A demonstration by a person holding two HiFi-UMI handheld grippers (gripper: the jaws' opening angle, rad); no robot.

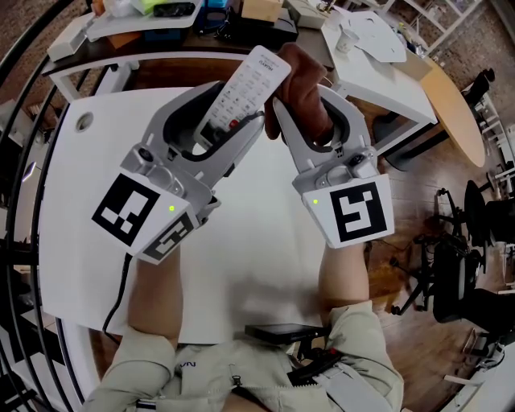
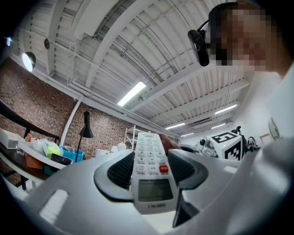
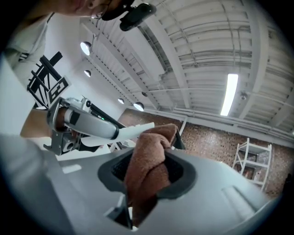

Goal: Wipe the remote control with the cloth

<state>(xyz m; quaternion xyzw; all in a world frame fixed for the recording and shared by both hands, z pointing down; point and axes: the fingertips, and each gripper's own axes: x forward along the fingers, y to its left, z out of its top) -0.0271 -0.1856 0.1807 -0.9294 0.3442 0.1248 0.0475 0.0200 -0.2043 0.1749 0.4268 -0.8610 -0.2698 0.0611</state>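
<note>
My left gripper [image 1: 229, 109] is shut on a white remote control [image 1: 245, 84], gripping it around its lower half so the top juts up and away. The left gripper view shows the remote [image 2: 151, 174] face up between the pads, with its screen and a red button showing. My right gripper [image 1: 310, 109] is shut on a bunched brown cloth [image 1: 304, 88]. The cloth lies against the remote's right edge near the top. In the right gripper view the cloth [image 3: 147, 170] fills the jaws and the remote's white end [image 3: 138, 131] crosses just behind it. Both grippers hang above the white table [image 1: 241, 265].
A dark flat device [image 1: 282, 331] lies at the table's near edge by the person's body. A cluttered desk [image 1: 161, 16] stands behind, another white table [image 1: 386, 72] to the right, and black office chairs [image 1: 467, 265] on the wooden floor at far right.
</note>
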